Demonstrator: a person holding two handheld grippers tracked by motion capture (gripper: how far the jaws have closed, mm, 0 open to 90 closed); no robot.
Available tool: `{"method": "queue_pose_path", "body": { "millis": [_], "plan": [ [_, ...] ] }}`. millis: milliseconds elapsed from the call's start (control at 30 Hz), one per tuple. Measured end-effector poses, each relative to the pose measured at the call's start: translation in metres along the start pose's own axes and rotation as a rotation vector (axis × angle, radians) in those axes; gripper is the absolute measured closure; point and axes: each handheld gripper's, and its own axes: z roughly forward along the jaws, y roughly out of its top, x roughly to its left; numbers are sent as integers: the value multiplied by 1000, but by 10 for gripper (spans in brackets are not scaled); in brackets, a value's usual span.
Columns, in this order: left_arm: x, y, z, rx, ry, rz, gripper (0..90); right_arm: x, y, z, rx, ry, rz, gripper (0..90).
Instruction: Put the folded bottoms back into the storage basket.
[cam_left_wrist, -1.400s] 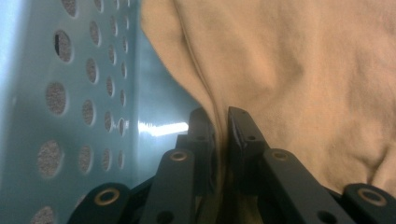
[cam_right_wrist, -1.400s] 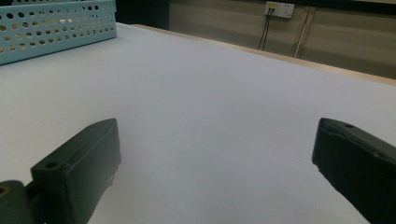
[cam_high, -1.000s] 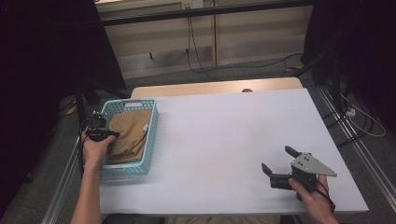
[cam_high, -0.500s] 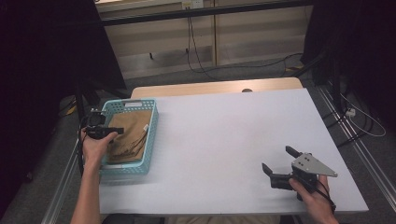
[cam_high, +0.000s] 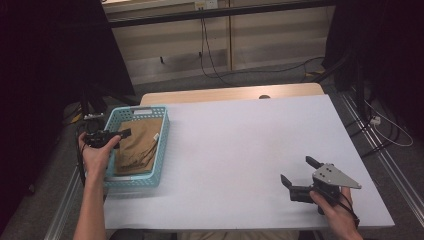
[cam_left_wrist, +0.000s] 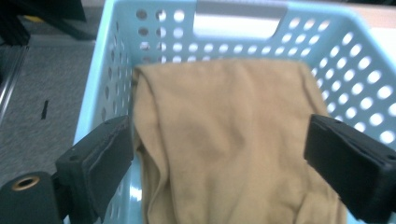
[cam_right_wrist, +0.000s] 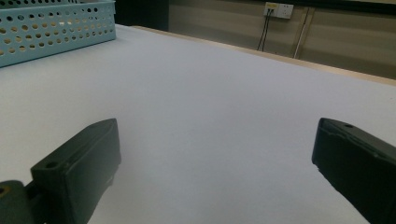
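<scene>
Turquoise plastic, punched all over with round holes, makes up the basket (cam_high: 161, 150) that sits at the left edge of the white table (cam_high: 240, 150). Inside it lies a tan cloth (cam_high: 139, 147), loosely folded and creased, covering most of the basket's floor. The left gripper (cam_high: 117, 136) is held over the basket's left rim, pointing across toward the cloth; its jaws have just been opening and now stand wide apart. In the left gripper view the cloth (cam_left_wrist: 233, 140) lies below and between the two black jaws, with neither pad pressing on it, and the basket's (cam_left_wrist: 116, 60) perforated walls rise behind it. The middle of the table is bare white surface. Near the front right corner, well apart from the basket, the right gripper (cam_high: 299, 174) rests low at the tabletop in the person's right hand, grey plate on top, pointing left and away. Its jaws are spread wide with nothing between them; the right gripper view looks along the table (cam_right_wrist: 210, 116) toward the basket's (cam_right_wrist: 56, 28) side wall in the far left corner.
</scene>
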Motion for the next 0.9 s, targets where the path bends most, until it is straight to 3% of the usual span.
{"method": "queue_pose_path", "body": {
  "millis": [67, 167, 267, 333, 400, 467, 633, 800, 900],
  "plan": [
    [0, 1, -2, -31, -17, -12, 61, 0, 0, 0, 0, -1, 0, 11],
    [1, 0, -5, 0, -83, -26, 70, 0, 0, 1, 1, -3, 0, 12],
    [-1, -1, -7, -16, -25, -4, 67, 0, 0, 1, -1, 2, 1, 11],
    [-4, 0, -10, -52, -48, -18, 64, -1, 0, 1, -3, 0, 1, 12],
    [-9, 1, -16, -83, -85, 25, 58, -1, 0, 1, -3, -1, 1, 11],
    [-14, 1, -20, -97, -84, 52, 59, -1, 0, 1, -3, -1, 0, 11],
    [-20, 0, -34, -127, -81, 82, 70, 0, 0, 2, 1, -1, -2, 11],
    [-22, -2, -47, -146, -133, 83, 63, 0, 1, 3, 2, -6, -4, 11],
    [-27, -5, -55, -159, -140, 122, 56, 1, 1, 5, 7, -5, -8, 11]
  ]
}}
